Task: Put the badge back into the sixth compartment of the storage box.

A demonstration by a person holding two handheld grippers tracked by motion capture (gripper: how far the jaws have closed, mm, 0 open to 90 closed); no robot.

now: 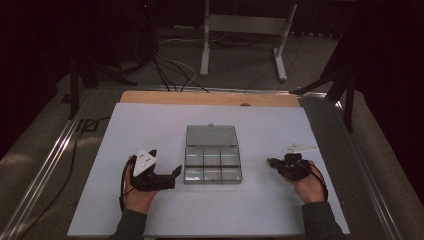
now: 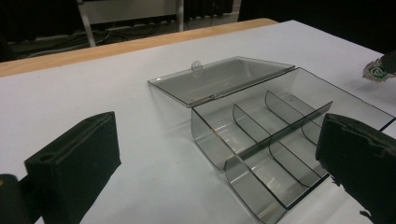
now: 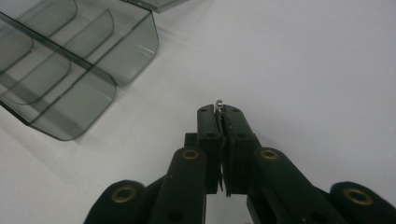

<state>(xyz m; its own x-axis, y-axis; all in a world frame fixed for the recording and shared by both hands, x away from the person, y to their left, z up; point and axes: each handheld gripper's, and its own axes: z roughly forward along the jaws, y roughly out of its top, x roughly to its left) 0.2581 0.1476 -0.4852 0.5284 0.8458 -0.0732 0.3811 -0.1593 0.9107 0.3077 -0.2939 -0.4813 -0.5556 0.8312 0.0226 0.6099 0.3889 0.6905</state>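
A pale table (image 1: 150,125) is seen from above, with a person's forearms reaching in from the near edge. On the left, the left claw (image 1: 176,171) rests on the table just beside a clear plastic compartment box (image 1: 213,166); in the left gripper view its jaws stand wide apart and hold nothing. The box sits mid-table with its hinged lid (image 1: 211,135) thrown open flat behind it, and all six compartments look empty. On the right, the right claw (image 1: 270,162) rests apart from the box, jaws pressed together on a tiny metal piece (image 3: 218,101), perhaps a screw. Judging by this, sorting has barely begun: nothing is in the box yet.
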